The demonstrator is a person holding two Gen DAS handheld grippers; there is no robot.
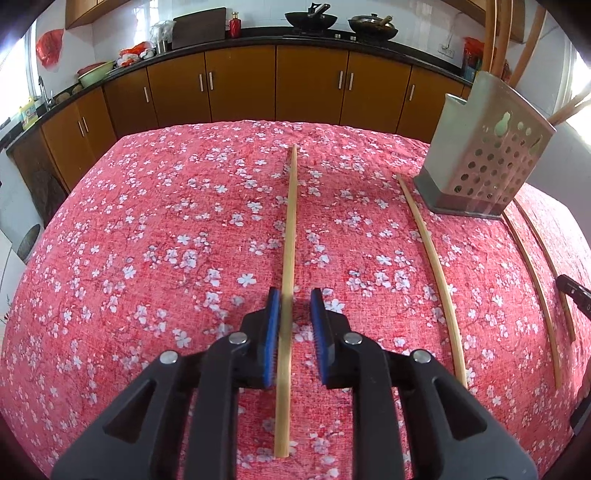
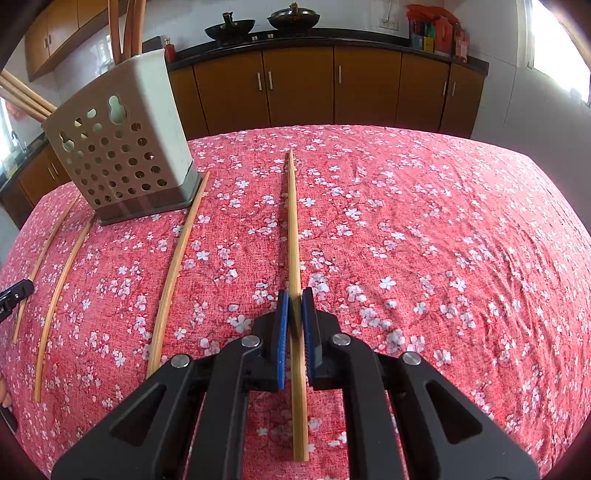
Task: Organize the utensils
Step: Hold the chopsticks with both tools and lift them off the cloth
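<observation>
The left gripper [image 1: 294, 301] stands slightly open over the red flowered tablecloth [image 1: 147, 240], with a bamboo chopstick [image 1: 287, 280] lying lengthwise between its blue pads [image 1: 272, 332]; the stick sits against the left pad, and a clear gap shows to the right pad, so nothing is clamped. The right gripper [image 2: 294, 301] is closed on another chopstick [image 2: 295, 240], both pads pressing its sides, the stick running from the near edge of the view straight toward the far side of the table. A pale perforated utensil holder [image 2: 125, 147] stands on a grey base between the two grippers, far and to the right in the left wrist view, far and to the left in the right wrist view, with several chopsticks [image 2: 125, 26] already leaning out of it. Three more loose chopsticks [image 1: 436, 273] lie on the cloth near its base, one touching or just beside the base. No writing can be read anywhere. The cloth to the left of the left gripper and to the right of the right gripper is bare, and brown cabinets [image 1: 277, 85] run beyond the table's far edge
</observation>
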